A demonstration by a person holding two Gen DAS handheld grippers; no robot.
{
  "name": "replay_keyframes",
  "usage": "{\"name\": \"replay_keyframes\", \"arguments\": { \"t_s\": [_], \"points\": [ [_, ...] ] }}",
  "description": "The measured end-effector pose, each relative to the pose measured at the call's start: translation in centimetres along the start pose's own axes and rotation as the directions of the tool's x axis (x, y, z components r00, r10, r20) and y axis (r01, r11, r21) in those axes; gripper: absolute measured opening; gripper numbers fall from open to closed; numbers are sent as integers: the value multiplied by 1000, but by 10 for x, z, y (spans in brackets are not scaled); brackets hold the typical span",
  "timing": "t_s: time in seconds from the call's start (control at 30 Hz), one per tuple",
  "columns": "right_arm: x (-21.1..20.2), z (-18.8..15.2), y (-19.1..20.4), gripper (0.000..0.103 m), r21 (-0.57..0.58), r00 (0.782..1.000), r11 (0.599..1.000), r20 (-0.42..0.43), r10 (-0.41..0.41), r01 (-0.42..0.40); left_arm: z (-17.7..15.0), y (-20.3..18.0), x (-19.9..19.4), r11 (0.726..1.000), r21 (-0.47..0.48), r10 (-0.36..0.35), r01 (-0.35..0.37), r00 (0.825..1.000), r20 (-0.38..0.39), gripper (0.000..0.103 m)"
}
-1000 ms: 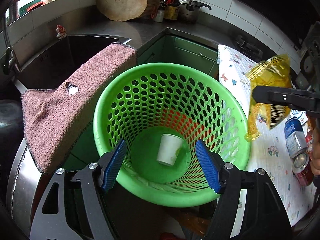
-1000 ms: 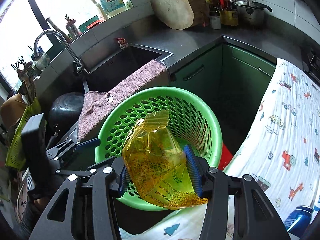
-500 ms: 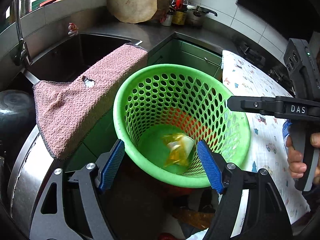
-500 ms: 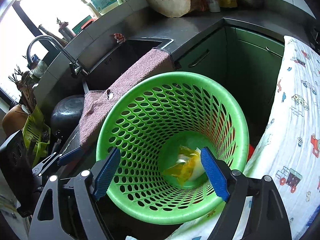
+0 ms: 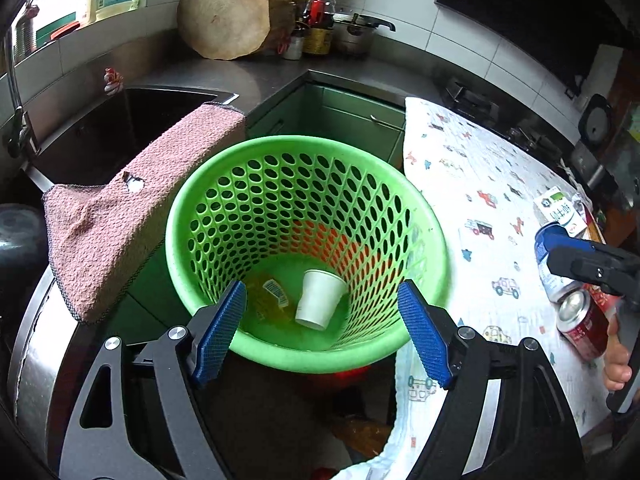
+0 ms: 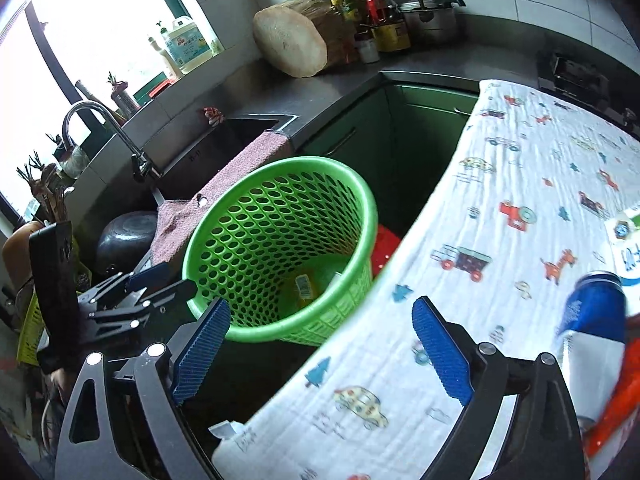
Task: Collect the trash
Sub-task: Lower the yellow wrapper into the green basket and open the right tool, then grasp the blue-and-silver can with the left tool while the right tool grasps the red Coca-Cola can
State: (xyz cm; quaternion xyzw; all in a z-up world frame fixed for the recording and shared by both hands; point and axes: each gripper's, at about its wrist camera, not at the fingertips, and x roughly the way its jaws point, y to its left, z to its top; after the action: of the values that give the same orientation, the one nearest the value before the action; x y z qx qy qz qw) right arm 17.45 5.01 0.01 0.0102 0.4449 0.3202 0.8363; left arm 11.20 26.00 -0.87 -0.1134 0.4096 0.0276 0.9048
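Note:
A green perforated basket (image 5: 304,144) stands between the counter and the table. In its bottom lie a white paper cup (image 5: 318,300) and a yellow plastic wrapper (image 5: 268,296). My left gripper (image 5: 321,286) hovers above the basket's near rim, its jaws opening with nothing between them. My right gripper (image 6: 320,304) hangs over the table's edge beside the basket (image 6: 280,168), jaws opening and empty. On the table ahead of it lie a blue can (image 6: 596,312), a red can (image 5: 582,326) and a small carton (image 5: 560,210).
A cloth printed with vehicles (image 6: 520,200) covers the table on the right. A pink towel (image 5: 132,200) drapes over the sink's edge (image 5: 100,132) left of the basket. A wooden chopping block (image 5: 224,16), bottles and a pot stand on the far counter.
The right gripper let go of the yellow wrapper, which dropped into the basket. It then opened wide and swung right over the table. The left gripper's jaws widened and it drew back a little.

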Motion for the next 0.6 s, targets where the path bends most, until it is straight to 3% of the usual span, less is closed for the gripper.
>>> {"name": "replay_keyframes", "arguments": {
  "t_s": [0.3, 0.6],
  "points": [
    [-77, -59, -56, 91, -71, 990, 988, -21, -138, 136, -1, -45, 3, 997, 54, -59, 59, 998, 4, 79],
    [-94, -104, -83, 92, -204, 973, 964, -121, -195, 168, -4, -86, 7, 990, 99, -97, 98, 995, -14, 79]
  ]
}}
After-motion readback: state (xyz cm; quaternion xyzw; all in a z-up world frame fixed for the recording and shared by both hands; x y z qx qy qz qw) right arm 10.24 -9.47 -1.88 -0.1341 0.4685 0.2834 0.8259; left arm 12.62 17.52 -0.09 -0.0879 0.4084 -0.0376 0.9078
